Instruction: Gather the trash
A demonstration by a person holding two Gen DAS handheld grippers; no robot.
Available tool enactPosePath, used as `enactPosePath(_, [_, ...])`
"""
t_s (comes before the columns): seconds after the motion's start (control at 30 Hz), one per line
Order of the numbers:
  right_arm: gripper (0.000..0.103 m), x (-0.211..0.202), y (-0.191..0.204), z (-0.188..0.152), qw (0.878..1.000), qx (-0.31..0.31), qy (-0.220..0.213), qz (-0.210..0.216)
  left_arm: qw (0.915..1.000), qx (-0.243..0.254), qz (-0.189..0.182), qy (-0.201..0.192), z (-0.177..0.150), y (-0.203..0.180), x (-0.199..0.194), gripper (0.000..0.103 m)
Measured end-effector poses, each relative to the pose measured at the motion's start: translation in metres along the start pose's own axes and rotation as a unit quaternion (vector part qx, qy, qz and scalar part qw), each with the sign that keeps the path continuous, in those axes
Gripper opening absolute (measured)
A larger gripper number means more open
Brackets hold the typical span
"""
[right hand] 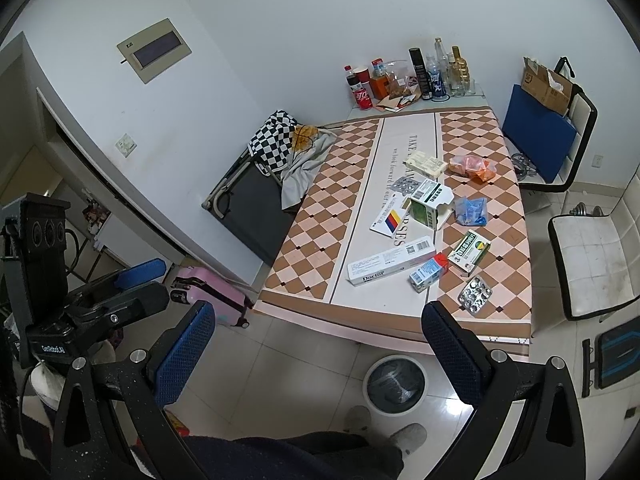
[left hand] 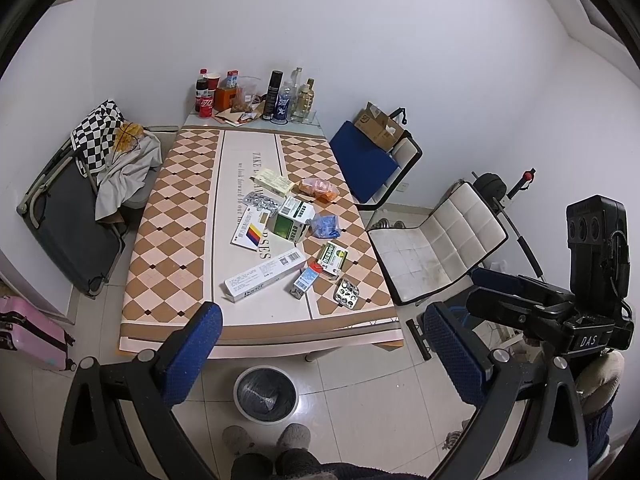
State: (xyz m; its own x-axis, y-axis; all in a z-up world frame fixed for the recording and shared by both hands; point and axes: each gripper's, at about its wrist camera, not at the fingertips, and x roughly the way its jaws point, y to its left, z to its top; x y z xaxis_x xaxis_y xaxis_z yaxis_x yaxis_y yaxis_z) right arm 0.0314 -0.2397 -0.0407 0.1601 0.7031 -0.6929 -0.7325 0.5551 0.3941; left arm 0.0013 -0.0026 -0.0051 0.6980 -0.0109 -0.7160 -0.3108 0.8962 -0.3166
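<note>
Trash lies on the checkered table (left hand: pixel 168 248) (right hand: pixel 320 216): a long white "Doctor" box (left hand: pixel 264 274) (right hand: pixel 390 266), a green-white carton (left hand: pixel 290 220) (right hand: pixel 430 204), a small green box (left hand: pixel 333 258) (right hand: pixel 469 251), a blue-red small box (left hand: pixel 306 278) (right hand: pixel 428 272), blister packs (left hand: pixel 346 292) (right hand: pixel 475 294), a blue wrapper (left hand: pixel 325 226) (right hand: pixel 472 210) and an orange bag (left hand: pixel 318 189) (right hand: pixel 472 168). A round bin (left hand: pixel 265 394) (right hand: pixel 396 384) stands on the floor in front of the table. My left gripper (left hand: pixel 320 354) and right gripper (right hand: pixel 320 354) are open, empty, held back from the table edge.
Bottles, a cola can and a cup (left hand: pixel 256 94) (right hand: pixel 412 76) stand at the table's far end. White chairs (left hand: pixel 436 248) (right hand: pixel 592 256) are on the right, a folded cot with clothes (left hand: pixel 80 200) on the left, a pink suitcase (right hand: pixel 212 294) on the floor. Slippered feet (left hand: pixel 264 438) are near the bin.
</note>
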Motion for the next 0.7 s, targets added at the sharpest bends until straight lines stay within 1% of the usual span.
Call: enactPosePath(0.7, [0.103, -0.0025, 0.002, -0.0004, 1.0, -0.001, -0.002, 0.002, 1.0, 0.0, 0.0, 0.0, -0.0004, -0.0004, 0.0016, 0.103])
